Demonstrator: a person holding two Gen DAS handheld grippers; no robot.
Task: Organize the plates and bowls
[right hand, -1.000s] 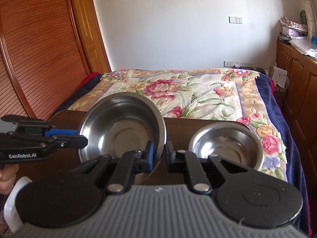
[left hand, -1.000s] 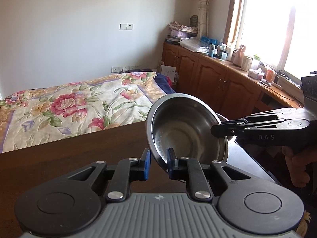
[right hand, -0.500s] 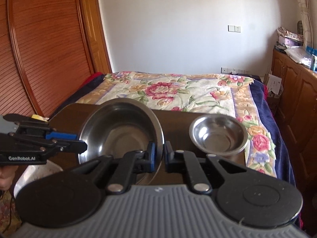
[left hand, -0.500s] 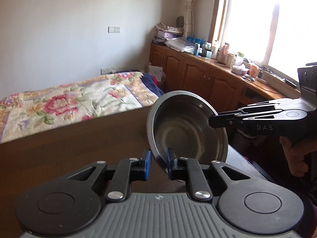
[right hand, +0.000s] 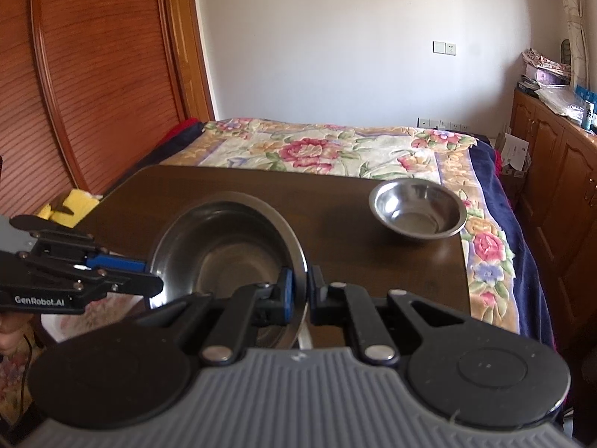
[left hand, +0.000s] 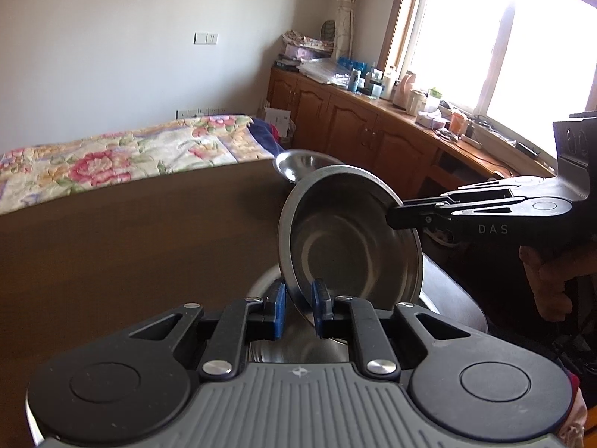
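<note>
While both of your tongs pinch the same steel bowl by opposite rims, it has dropped from mid-air toward the bench over the last second. Left to right in the right-wrist view: the left tongs, marked "GenRobot.AI", are closed on the bowl's left rim; the right tongs are closed on its near right rim; a smaller bowl sits apart at the bench's far right corner. In the left-wrist view, the left tongs grip the tilted bowl, beneath which a larger steel dish has come into view, and the right tongs read "DAS". Judged from this descent, you are nesting the bowl into the dish; release remains undone.
</note>
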